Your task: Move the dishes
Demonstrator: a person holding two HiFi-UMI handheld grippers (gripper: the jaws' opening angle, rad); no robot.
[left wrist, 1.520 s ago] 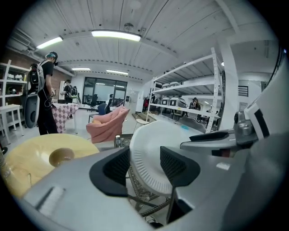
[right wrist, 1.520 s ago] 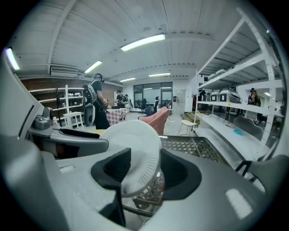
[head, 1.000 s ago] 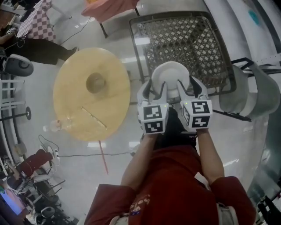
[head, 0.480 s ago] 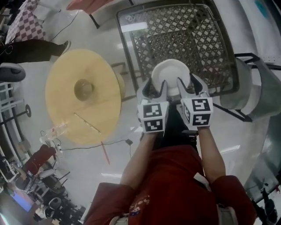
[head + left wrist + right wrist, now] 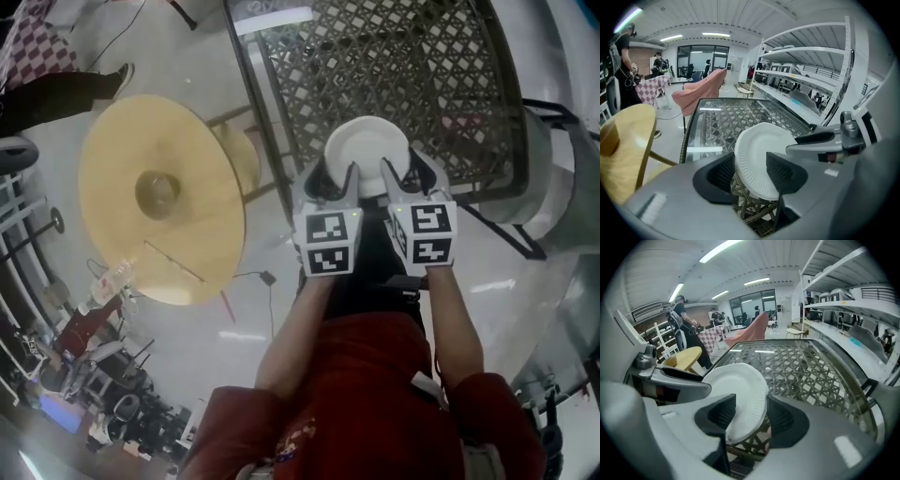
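Note:
A white paper plate [image 5: 367, 148] hangs between my two grippers, just over the near edge of a glass-topped table with a metal lattice base [image 5: 412, 66]. My left gripper [image 5: 336, 184] is shut on the plate's left rim and my right gripper [image 5: 401, 178] on its right rim. In the left gripper view the plate [image 5: 757, 152] stands tilted between the dark jaws of the left gripper [image 5: 750, 174]. The right gripper view shows the plate [image 5: 740, 392] wedged the same way in the right gripper [image 5: 747, 417].
A round wooden table [image 5: 159, 197] with a brown bowl [image 5: 157, 192] stands to the left. A grey chair [image 5: 562, 178] sits at the right. White shelving [image 5: 811, 75] runs along one side. A person's dark legs [image 5: 56, 94] show at the upper left.
Both grippers have come down with the plate and moved further over the lattice table's near edge. The grip on the plate looks the same.

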